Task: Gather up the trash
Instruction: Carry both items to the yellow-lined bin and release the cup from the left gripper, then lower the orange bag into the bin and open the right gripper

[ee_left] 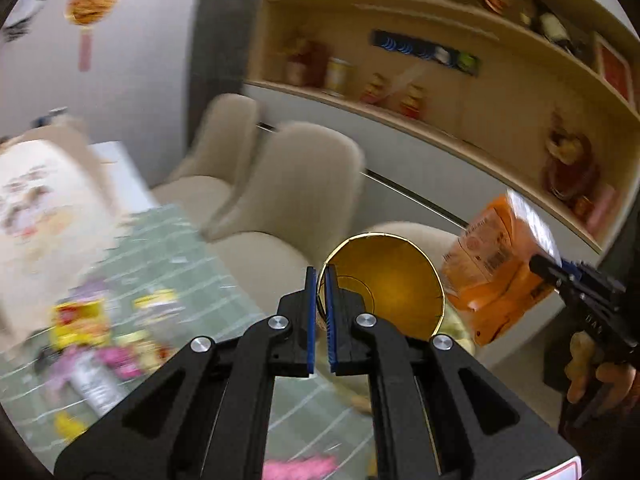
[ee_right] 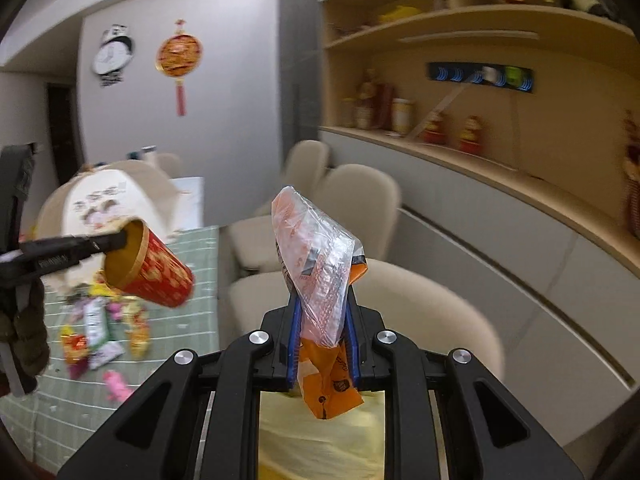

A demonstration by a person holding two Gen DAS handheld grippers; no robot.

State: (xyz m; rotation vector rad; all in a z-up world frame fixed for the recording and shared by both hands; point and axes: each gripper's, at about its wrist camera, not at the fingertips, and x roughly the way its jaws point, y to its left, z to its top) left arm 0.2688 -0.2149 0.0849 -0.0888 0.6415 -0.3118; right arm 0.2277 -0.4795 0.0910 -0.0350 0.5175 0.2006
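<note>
Right wrist view, leftmost: the left hand-held gripper (ee_right: 120,240), angled downward, is clenched on the rim of a red paper cup with gold print (ee_right: 150,266). The cup lies tilted in the air above the green checked counter (ee_right: 192,320), mouth toward the gripper, base pointing right. Right of the cup, the right hand-held gripper (ee_right: 322,320) clamps a crumpled orange-and-clear plastic wrapper (ee_right: 316,264) standing upright, raised off the counter.
</note>
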